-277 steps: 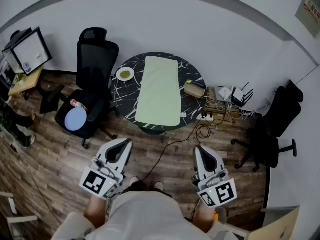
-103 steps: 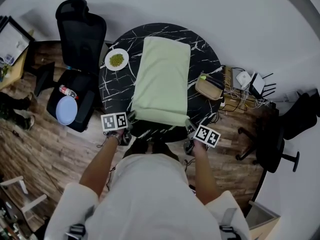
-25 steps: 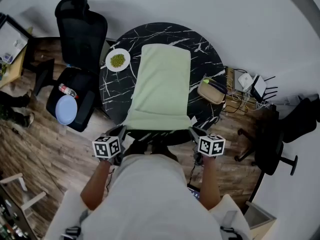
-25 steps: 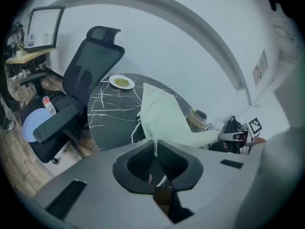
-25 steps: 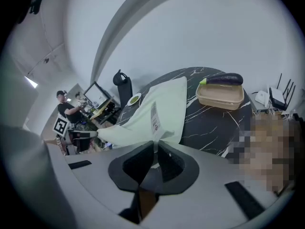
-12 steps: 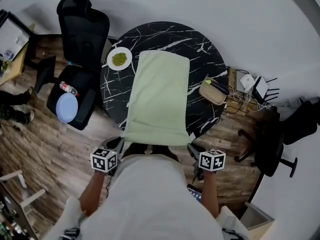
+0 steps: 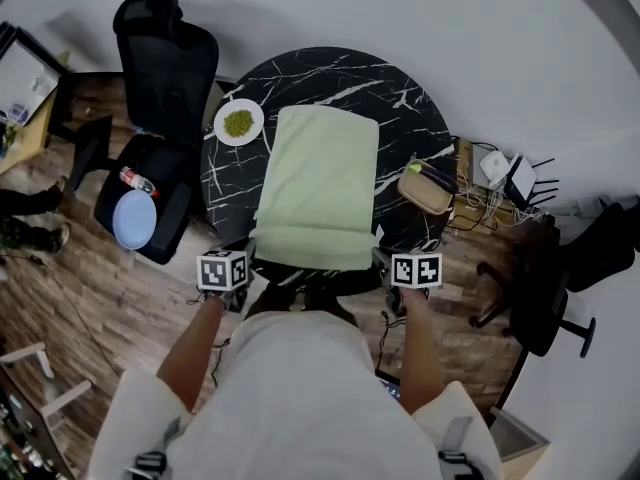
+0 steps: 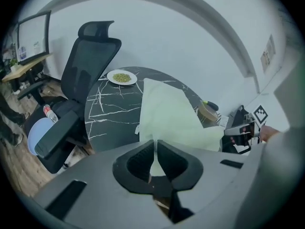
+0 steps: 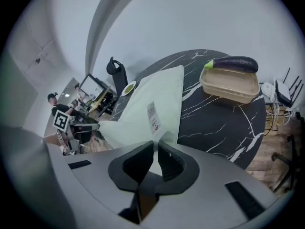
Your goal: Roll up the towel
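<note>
towel (image 7: 318, 173): along round desk (image 7: 400, 98), near end at desk's near edge | left claw (image 8: 155, 146): clamped on one corner | right claw (image 9: 156, 149): clamped on other | risk: uneven pull skews roll, thin corner slips free

The head view looks steeply down from above the person's shoulders onto the round table (image 7: 400, 108) and the floor around it. The left gripper view sits low at the table's near left edge, facing across it toward the plate (image 8: 122, 77) and chair (image 8: 93, 61). The right gripper view faces across from the near right edge toward the tray (image 9: 230, 87). All three share the towel (image 7: 318, 183). The left gripper view also catches the right gripper (image 8: 225, 131), and the right gripper view the left gripper (image 9: 97, 126).
</note>
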{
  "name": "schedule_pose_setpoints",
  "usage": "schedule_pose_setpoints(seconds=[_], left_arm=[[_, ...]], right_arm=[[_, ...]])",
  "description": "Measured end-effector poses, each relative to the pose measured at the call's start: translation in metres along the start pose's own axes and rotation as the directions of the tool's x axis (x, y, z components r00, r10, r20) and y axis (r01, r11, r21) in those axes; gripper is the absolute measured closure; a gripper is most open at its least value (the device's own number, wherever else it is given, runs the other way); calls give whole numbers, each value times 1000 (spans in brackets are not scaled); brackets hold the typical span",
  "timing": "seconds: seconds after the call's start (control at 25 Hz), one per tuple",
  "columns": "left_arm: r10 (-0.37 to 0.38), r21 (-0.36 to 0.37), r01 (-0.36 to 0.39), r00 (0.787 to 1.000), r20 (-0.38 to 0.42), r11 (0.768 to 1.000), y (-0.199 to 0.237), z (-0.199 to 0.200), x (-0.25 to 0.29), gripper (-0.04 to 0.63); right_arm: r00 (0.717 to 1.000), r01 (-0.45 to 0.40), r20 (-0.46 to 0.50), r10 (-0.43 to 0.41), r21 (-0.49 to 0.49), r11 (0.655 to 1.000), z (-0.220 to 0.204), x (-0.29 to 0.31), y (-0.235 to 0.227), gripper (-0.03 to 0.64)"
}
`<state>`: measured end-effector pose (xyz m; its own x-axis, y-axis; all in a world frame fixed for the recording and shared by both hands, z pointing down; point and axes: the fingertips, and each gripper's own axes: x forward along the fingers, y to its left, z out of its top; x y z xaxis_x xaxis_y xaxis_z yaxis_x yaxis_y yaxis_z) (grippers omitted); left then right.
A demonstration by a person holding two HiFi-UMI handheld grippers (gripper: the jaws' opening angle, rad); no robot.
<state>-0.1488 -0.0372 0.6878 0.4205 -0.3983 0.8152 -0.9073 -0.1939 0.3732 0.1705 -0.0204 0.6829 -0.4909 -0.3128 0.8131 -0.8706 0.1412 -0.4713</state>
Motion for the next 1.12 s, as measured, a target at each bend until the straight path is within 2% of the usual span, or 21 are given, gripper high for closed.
schedule_pose_setpoints(seconds=[0.12, 0.24, 0.4, 0.52, 0.64, 0.76, 0.92, 1.12], left_arm=[[1, -29, -1, 1000, -17, 1000, 4, 14, 16, 577], [-29, -9, 29, 999, -21, 1000, -3, 13, 5, 577], [-72, 16, 74, 994, -82, 997, -16, -29, -30, 577], [-83, 76, 96, 983, -162, 993, -27, -72, -52, 577], [-95, 137, 119, 980, -173, 983, -32, -97, -62, 577], [-96, 148, 124, 978, -184, 981, -30, -112, -61, 577], [-91, 120, 112, 982, -166, 986, -25, -103, -55, 577], [-100, 27, 103, 990, -101, 994, -18, -67, -42, 577]], right_arm=[[999, 30, -10, -30, 7, 1000, 10, 10, -8, 597], [1000, 18, 10, -18, -10, 1000, 8, -2, 0, 597], [999, -12, -45, 11, -26, 1000, -33, -26, 14, 597], [995, -26, -97, 26, 0, 1000, -75, -38, 23, 597], [994, -27, -105, 31, 38, 999, -105, -42, 23, 595], [994, -12, -109, 18, 51, 999, -120, -44, 21, 591], [997, -28, -69, 30, 41, 999, -106, -45, 23, 586], [999, -33, -15, 33, 5, 999, -64, -37, 17, 580]])
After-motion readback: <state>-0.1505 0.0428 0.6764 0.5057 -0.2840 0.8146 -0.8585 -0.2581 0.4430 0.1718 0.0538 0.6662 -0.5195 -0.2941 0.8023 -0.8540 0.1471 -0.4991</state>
